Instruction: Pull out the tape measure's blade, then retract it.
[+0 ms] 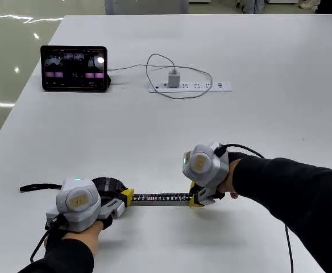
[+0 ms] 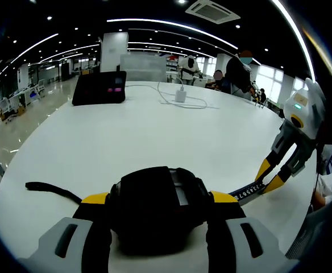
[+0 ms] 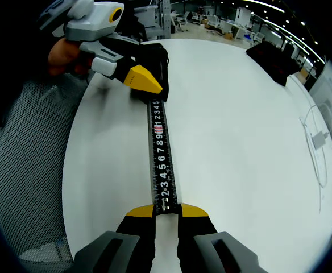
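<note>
Head view, left hand-held gripper [image 1: 120,202] holds case [image 1: 110,185], right one [image 1: 196,199] pinches blade [image 1: 160,197]

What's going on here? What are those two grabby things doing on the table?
A person is working a tape measure with hand-held tongs at a white table. The left tongs clamp the black case. The right tongs pinch the end of the blade, which is pulled out a short way and stretches flat between them. It has not gone back in yet. A tablet and a power strip sit farther back.
</note>
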`<state>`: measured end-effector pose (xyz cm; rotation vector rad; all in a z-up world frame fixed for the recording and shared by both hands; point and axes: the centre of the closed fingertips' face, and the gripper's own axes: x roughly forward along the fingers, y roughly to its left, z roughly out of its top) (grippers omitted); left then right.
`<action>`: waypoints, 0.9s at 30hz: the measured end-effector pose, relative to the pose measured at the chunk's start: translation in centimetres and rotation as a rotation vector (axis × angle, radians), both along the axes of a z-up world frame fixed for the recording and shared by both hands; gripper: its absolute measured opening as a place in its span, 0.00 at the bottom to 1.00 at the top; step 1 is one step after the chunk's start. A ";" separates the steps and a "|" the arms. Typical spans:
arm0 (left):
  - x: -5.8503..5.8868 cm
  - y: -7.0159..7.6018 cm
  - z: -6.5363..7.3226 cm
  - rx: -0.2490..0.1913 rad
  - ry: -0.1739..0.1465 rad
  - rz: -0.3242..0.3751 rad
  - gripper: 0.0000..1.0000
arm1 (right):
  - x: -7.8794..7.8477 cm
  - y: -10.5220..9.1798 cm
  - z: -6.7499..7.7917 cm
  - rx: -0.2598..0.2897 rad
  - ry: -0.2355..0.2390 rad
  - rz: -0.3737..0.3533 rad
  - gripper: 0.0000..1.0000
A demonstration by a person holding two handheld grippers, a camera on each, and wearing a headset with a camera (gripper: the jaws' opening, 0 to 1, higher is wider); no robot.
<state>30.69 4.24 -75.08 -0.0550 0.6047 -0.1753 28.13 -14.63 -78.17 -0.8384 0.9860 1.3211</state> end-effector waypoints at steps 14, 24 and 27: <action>0.1 -0.1 -0.1 -0.013 0.016 0.006 0.64 | 0.0 0.7 0.1 0.004 0.001 0.000 0.10; 0.0 -0.2 0.0 -0.021 0.003 0.002 0.64 | 0.0 1.0 0.1 0.003 -0.011 0.018 0.10; 0.0 -0.2 -0.1 -0.024 0.003 0.004 0.64 | 0.0 1.2 0.1 0.005 -0.012 0.015 0.10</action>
